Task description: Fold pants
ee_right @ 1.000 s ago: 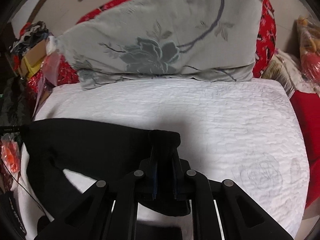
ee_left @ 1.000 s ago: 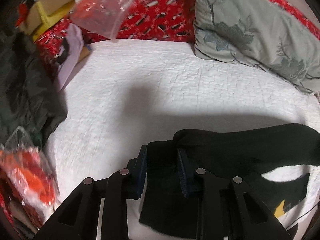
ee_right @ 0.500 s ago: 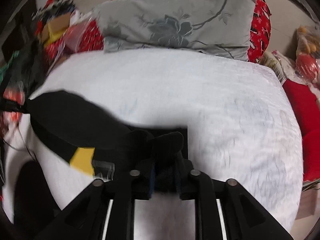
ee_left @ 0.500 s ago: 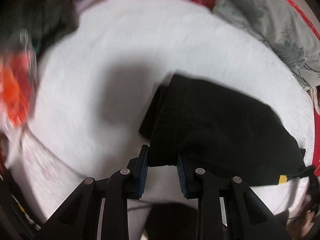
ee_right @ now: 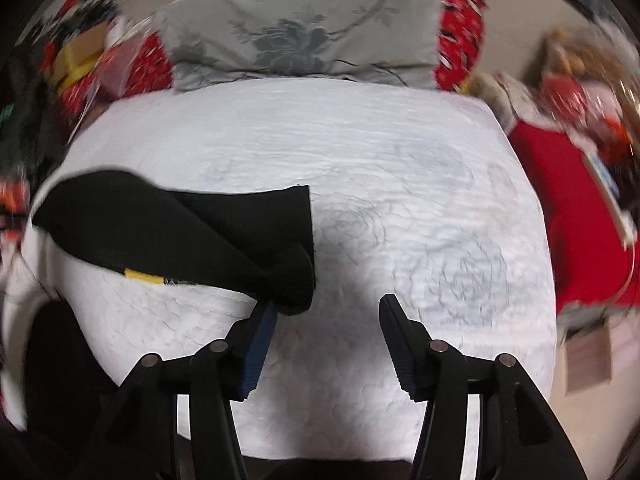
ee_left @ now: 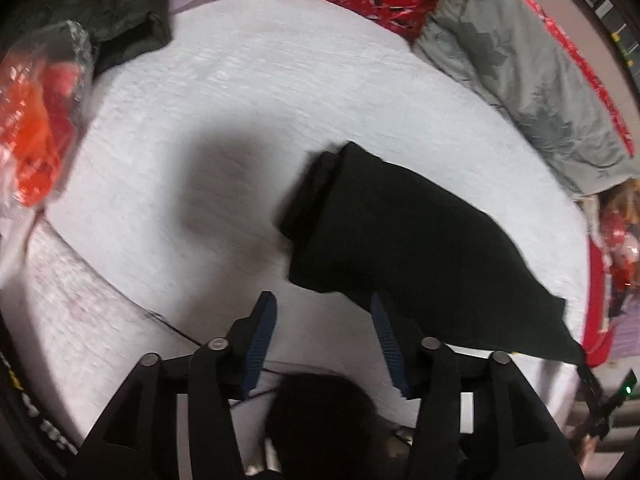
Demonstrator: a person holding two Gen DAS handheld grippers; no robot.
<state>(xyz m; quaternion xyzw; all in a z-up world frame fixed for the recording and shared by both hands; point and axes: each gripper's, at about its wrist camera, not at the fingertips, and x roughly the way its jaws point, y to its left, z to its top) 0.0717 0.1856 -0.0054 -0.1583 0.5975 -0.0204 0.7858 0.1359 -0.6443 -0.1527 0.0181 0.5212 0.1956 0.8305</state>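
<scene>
A: Since a second ago both grippers let go. The left gripper had an edge of the black pants between its pads; now its jaws stand apart with nothing between them, backed off to the near edge of the cloth. The right gripper was clamped on a bunched end; now it's spread wide too.

B: Where are the pants?

A: Lying folded on the white quilt, toward the near side of the bed, well apart from the grey pillow. Layers are stacked at the far left end in the left wrist view. In the right wrist view the rolled corner sits just at the left fingertip; touching or not, can't tell.

B: Why release there?

A: My read: fold laid over, so the grip's no longer needed. The quilt's open middle leaves room for another fold.

B: Yellow tag?

A: Peeks out at the near edge. That edge looks uneven and likely needs squaring.
</scene>
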